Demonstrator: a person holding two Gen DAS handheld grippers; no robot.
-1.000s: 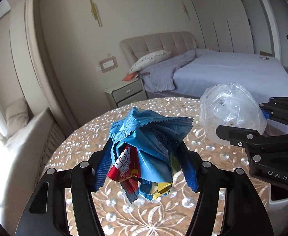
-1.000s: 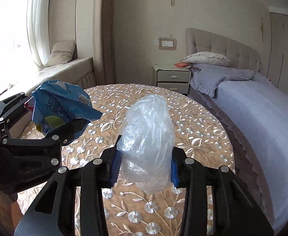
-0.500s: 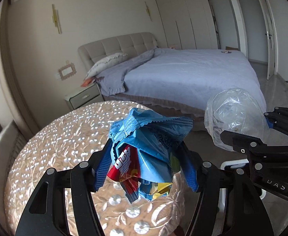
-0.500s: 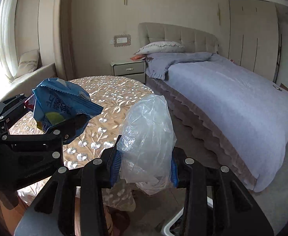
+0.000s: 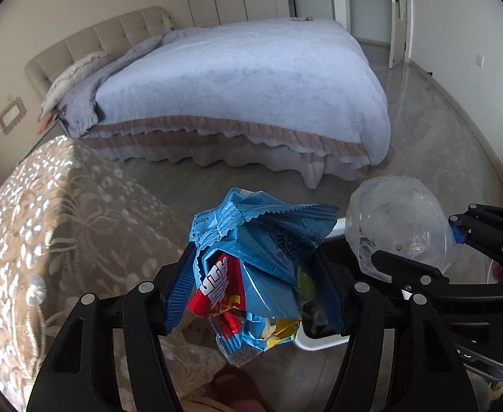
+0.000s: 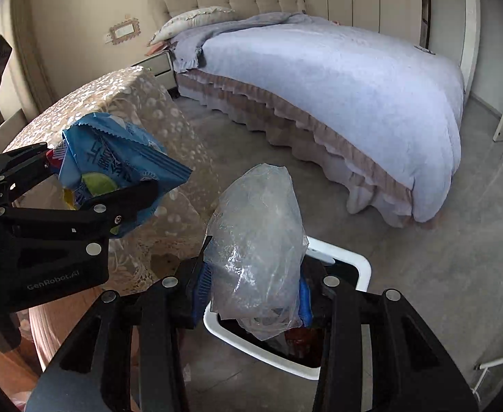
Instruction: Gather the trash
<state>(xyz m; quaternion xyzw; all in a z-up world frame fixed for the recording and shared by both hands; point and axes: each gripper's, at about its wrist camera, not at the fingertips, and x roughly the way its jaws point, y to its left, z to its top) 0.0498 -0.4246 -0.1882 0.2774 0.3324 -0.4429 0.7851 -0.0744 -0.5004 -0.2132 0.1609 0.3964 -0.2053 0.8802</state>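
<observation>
White bin (image 6: 361,267) on floor below both grippers; dark contents, perhaps red wrappers, mostly hidden. Left gripper (image 5: 254,295) pinches crumpled blue snack wrappers (image 5: 251,240); right gripper (image 6: 253,292) pinches clear plastic bag (image 6: 258,240). A second ago both hung over the table (image 6: 121,96), now at left.

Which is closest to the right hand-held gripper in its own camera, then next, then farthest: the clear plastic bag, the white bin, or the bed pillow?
1. Clear plastic bag: pinched in the right hand-held gripper itself.
2. White bin: on the floor just below and beyond it.
3. Bed pillow: far back, by the headboard.
</observation>
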